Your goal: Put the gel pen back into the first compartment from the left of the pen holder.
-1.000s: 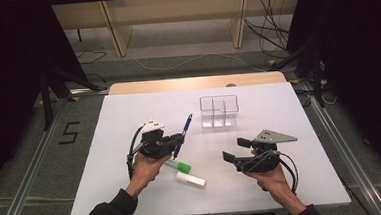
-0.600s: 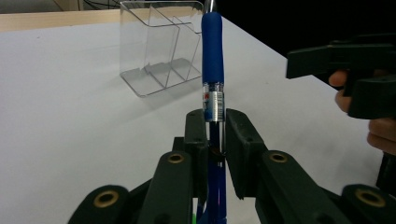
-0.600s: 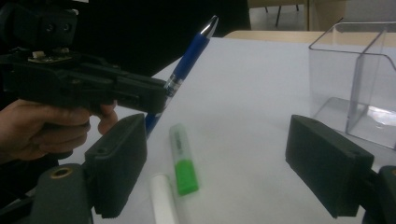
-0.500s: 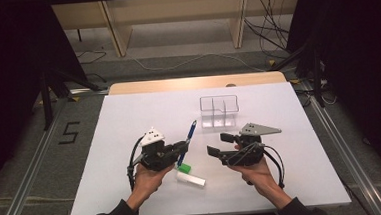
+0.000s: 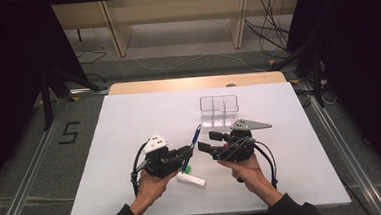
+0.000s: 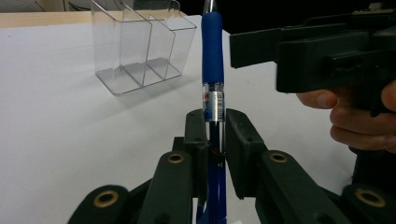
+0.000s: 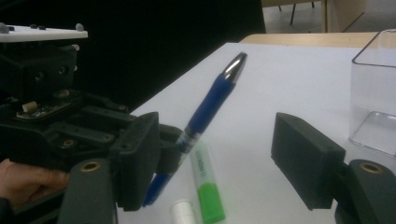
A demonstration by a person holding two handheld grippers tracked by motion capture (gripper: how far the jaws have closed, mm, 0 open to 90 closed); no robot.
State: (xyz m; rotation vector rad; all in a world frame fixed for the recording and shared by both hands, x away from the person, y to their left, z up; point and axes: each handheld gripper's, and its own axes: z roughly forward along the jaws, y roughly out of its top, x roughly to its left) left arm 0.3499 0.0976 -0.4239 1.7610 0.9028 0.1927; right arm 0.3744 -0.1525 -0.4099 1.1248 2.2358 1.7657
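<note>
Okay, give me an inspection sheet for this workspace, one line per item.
Surface: white table, bare apart from the items below.
Job's things: blue pen, tip up, clamped by the left gripper.
Clutter: green and white marker lying flat; clear divided holder, empty.
Grippers: left gripper shut on the pen; right gripper open, jaws just been closing, facing the pen without touching it.
Cables: black cable trailing from the right gripper.
Surroundings: wooden shelving and floor cables behind the table.
</note>
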